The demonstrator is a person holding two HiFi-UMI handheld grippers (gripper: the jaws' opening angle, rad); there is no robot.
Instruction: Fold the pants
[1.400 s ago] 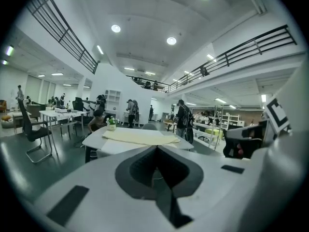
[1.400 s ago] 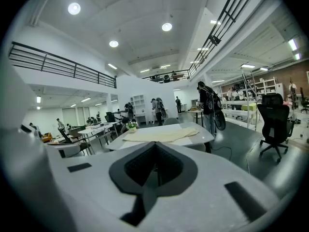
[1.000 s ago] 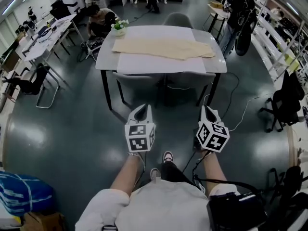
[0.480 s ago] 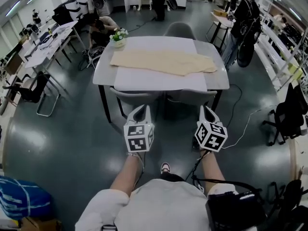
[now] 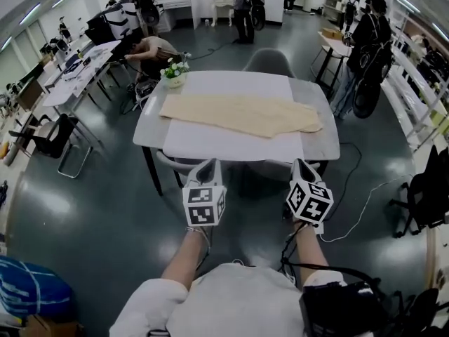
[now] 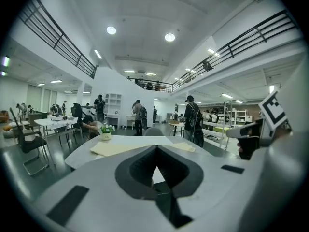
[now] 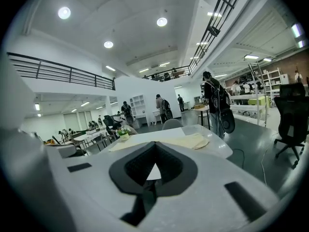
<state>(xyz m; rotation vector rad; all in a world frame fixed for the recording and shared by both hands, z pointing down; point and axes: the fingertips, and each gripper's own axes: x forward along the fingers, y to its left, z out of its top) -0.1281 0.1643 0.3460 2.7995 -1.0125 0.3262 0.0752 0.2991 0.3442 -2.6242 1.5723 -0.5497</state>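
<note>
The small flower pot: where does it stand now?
Head view: the flower pot stands on the table's far left corner, beside the left end of the beige pants.

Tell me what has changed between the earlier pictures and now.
The person has walked toward the table, so it and the pants lie nearer the left gripper and right gripper. Nothing was gripped or released. Both jaws stayed shut and empty; the pants stayed spread flat.

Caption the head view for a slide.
Left gripper and right gripper, both shut and empty, before a table with beige pants spread flat near a flower pot.
</note>
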